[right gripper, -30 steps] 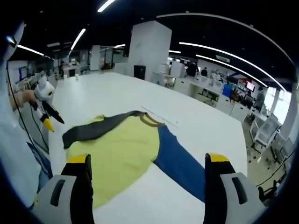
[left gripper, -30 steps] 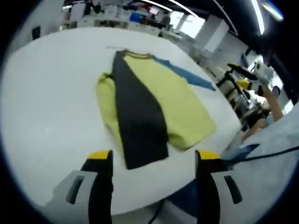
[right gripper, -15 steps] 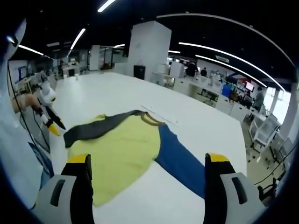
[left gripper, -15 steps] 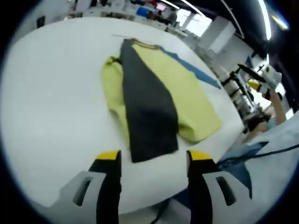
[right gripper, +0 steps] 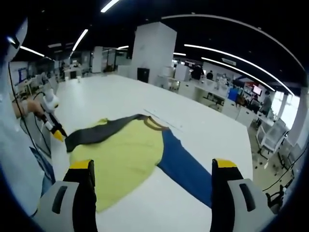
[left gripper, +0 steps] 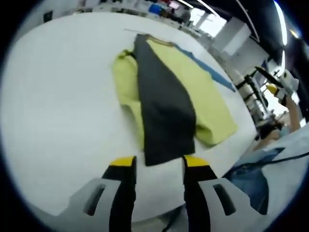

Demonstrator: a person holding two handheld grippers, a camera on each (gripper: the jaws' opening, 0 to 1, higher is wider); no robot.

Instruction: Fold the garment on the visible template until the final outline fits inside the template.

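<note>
A yellow garment (left gripper: 203,92) lies flat on the white table (left gripper: 58,96). A dark grey sleeve (left gripper: 164,106) is folded lengthwise over it, and a blue sleeve (left gripper: 212,72) sticks out on the far side. My left gripper (left gripper: 158,160) is open with a narrow gap, its tips either side of the grey sleeve's near end. In the right gripper view the yellow garment (right gripper: 120,159), the blue sleeve (right gripper: 186,166) and the grey sleeve (right gripper: 101,133) lie ahead. My right gripper (right gripper: 154,164) hangs wide open above them with nothing between its tips. The left gripper (right gripper: 50,121) shows at the left there.
The table's near edge (left gripper: 203,198) runs just behind my left gripper, with a person's blue clothing (left gripper: 251,174) beside it. A thin line (right gripper: 166,121) marks the table past the collar. Desks and chairs (right gripper: 270,135) stand beyond the table.
My left gripper's jaws have narrowed and moved in toward the grey sleeve's near end. The right gripper has stayed open and nearly still.
</note>
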